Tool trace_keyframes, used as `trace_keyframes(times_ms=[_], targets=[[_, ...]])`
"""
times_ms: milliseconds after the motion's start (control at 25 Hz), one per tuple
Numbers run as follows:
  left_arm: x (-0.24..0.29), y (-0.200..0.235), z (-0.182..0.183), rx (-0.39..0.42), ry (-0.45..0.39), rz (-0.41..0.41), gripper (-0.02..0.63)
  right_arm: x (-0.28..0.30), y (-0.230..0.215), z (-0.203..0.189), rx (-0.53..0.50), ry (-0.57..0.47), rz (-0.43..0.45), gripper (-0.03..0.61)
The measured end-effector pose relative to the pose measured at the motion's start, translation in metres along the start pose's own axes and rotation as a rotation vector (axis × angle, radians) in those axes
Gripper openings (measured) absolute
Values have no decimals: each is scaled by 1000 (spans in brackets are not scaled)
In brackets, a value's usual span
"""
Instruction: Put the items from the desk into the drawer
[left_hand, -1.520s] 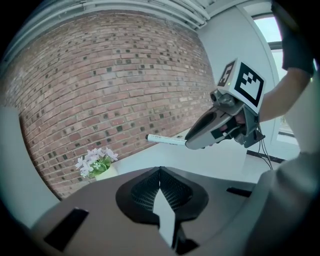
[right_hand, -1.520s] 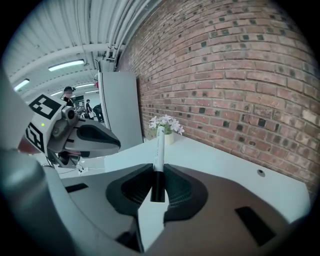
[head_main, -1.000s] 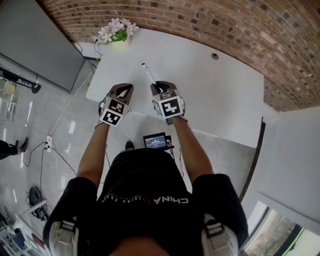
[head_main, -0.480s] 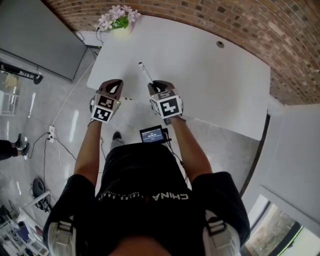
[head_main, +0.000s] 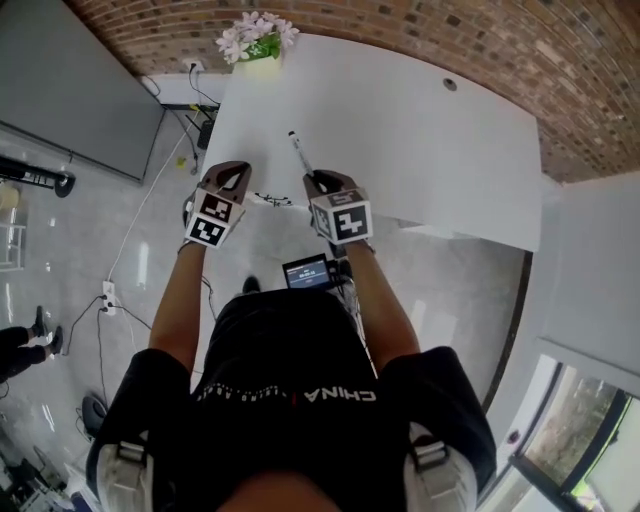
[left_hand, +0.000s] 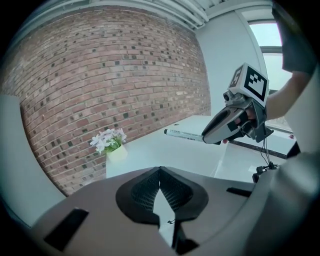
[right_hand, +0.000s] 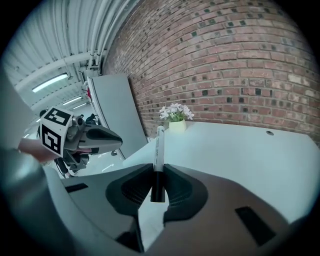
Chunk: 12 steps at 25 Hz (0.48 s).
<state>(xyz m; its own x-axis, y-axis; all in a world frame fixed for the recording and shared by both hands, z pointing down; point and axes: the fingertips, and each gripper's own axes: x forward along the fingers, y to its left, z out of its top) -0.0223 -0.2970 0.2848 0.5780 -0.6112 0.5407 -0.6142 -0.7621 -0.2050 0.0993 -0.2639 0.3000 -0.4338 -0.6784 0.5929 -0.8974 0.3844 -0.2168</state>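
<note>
My right gripper (head_main: 318, 178) is shut on a white marker with a black cap (head_main: 299, 150), above the near edge of the white desk (head_main: 420, 150). In the right gripper view the marker (right_hand: 159, 145) sticks out forward from between the pads, its black end clamped. My left gripper (head_main: 237, 172) hovers beside it at the desk's near left corner. Its jaws (left_hand: 160, 172) are shut with nothing in them. The left gripper view shows the right gripper (left_hand: 212, 137) and the marker (left_hand: 185, 134) from the side. No drawer is in view.
A pot of white flowers (head_main: 258, 45) stands at the desk's far left corner by the brick wall. A cable hole (head_main: 450, 85) is at the back. A grey panel (head_main: 70, 90) stands at the left and a white cabinet (head_main: 590, 270) at the right.
Both grippers have drawn back and a little left, toward the desk's near edge. The marker stays in the right gripper. The left jaws look the same.
</note>
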Motion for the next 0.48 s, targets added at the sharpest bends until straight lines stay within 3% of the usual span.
trace_keyframes(times_ms=[240,480], targets=[[-50,33,-45,17,-30,-92,12,10,72,-10,18,5,-92,74],[-87,28,-81,43,-30,-194,11,-1,124,-40,40,24,-173,75]])
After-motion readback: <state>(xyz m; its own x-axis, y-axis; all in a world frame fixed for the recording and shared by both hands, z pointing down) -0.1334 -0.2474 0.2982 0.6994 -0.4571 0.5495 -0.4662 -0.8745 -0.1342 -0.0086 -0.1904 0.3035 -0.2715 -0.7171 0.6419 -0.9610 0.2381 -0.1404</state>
